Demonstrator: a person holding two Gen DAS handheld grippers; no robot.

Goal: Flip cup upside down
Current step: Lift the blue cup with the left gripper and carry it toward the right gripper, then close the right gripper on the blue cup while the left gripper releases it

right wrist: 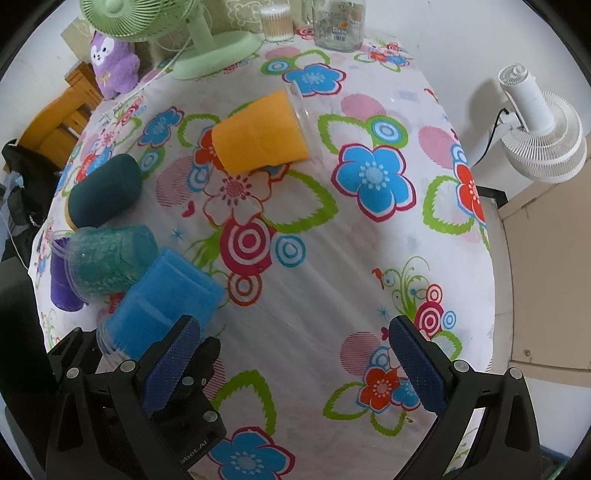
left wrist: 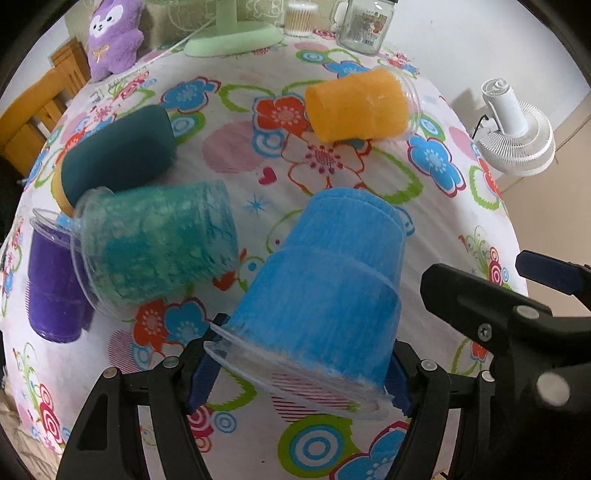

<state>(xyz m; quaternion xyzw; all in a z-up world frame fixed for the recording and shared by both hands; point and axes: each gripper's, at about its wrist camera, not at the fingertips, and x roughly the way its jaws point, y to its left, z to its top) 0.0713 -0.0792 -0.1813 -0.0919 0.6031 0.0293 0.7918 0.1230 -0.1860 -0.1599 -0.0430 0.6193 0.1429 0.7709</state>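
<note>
A blue cup (left wrist: 325, 284) is tilted with its clear rim toward the camera and its base pointing away. My left gripper (left wrist: 299, 384) is shut on it near the rim, both blue pads against its sides. The same cup shows at the lower left of the right wrist view (right wrist: 166, 299). My right gripper (right wrist: 295, 369) is open and empty over the flowered tablecloth (right wrist: 369, 240); it also shows at the right of the left wrist view (left wrist: 517, 295). An orange cup (left wrist: 358, 107) lies on its side at the far middle.
A teal glitter cup (left wrist: 159, 243), a purple cup (left wrist: 51, 288) and a dark green cup (left wrist: 118, 155) lie at the left. A green fan base (left wrist: 232, 37), a purple plush (left wrist: 110, 37), a glass jar (left wrist: 365, 26) and a swab box (left wrist: 299, 18) stand at the back. A white fan (left wrist: 517, 129) stands off the right edge.
</note>
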